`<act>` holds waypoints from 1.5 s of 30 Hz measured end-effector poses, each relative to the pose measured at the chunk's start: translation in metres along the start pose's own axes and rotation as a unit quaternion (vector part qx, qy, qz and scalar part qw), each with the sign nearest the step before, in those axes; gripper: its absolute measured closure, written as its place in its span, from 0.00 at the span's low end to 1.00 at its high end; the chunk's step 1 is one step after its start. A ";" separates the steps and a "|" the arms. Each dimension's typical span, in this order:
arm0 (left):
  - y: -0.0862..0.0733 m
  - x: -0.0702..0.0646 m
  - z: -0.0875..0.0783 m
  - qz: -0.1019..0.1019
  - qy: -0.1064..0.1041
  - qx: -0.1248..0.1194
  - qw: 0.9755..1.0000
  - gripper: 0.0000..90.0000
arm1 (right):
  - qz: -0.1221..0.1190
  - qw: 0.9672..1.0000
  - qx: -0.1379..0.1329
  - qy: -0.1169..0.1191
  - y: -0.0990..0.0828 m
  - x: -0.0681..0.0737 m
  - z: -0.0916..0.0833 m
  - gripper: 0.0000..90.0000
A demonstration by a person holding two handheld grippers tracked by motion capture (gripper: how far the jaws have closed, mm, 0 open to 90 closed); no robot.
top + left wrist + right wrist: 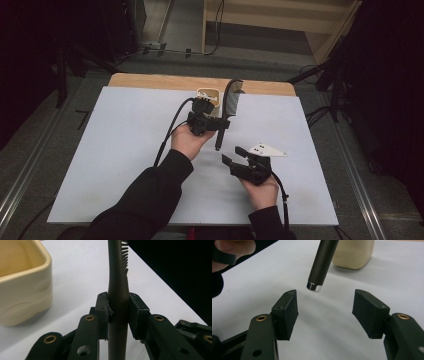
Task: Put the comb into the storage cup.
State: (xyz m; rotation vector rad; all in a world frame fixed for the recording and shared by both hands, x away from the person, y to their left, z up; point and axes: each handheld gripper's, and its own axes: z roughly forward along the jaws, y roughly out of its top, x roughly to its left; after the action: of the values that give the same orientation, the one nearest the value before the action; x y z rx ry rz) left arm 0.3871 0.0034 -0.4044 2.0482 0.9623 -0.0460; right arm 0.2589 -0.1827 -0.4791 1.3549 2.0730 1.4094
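Right claw [325,306] gapes empty just below the comb's handle tip [322,265], which the left claw [118,312] clamps.

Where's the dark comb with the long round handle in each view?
High view: dark comb upper centre, at the table's far edge.
Left gripper view: centre, handle clamped.
Right gripper view: top centre, silver-capped handle end.
Shared landmark: cream ceramic holder.

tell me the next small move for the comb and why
Probably carry the comb over the cream cup and lower its handle in. The left tool is shut on the handle, the comb is lifted off the table, and the right tool is open with nothing between its pads.
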 end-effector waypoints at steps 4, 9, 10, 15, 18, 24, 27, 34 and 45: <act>0.000 0.002 -0.003 0.003 0.000 0.002 1.000 0.81 | -0.024 1.000 0.005 0.014 0.003 -0.001 0.001 0.34; 0.000 0.004 -0.006 0.007 0.002 0.006 1.000 0.81 | -0.022 0.998 0.040 0.044 0.006 -0.005 0.006 0.31; 0.000 0.004 -0.006 0.006 0.002 0.006 1.000 0.81 | -0.029 0.997 0.048 0.046 0.006 -0.005 0.007 0.31; 0.000 0.005 -0.007 0.014 0.001 0.008 1.000 0.81 | -0.022 0.995 0.064 0.068 0.005 -0.007 0.008 0.29; -0.001 0.005 -0.009 0.020 0.005 0.004 1.000 0.81 | -0.029 0.993 0.078 0.078 0.006 -0.008 0.005 0.28; -0.001 0.006 -0.012 0.023 0.007 0.000 1.000 0.81 | -0.034 0.992 0.092 0.083 0.010 -0.014 -0.003 0.29; -0.001 0.007 -0.014 0.026 0.003 -0.003 1.000 0.81 | -0.054 0.990 0.103 0.082 0.011 -0.013 -0.007 0.29; -0.001 0.011 -0.020 0.030 0.005 -0.005 1.000 0.81 | -0.075 0.985 0.119 0.100 0.014 -0.015 -0.013 0.29; 0.001 0.018 -0.032 0.024 -0.010 -0.013 1.000 0.81 | -0.096 0.981 0.128 0.108 0.011 -0.023 -0.025 0.29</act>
State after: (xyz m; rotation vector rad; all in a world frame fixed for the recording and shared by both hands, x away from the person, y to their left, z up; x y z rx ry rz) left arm 0.3908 0.0365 -0.3891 2.0415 0.8979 -0.0273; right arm 0.2603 -0.2144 -0.4635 1.0892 2.5251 1.2916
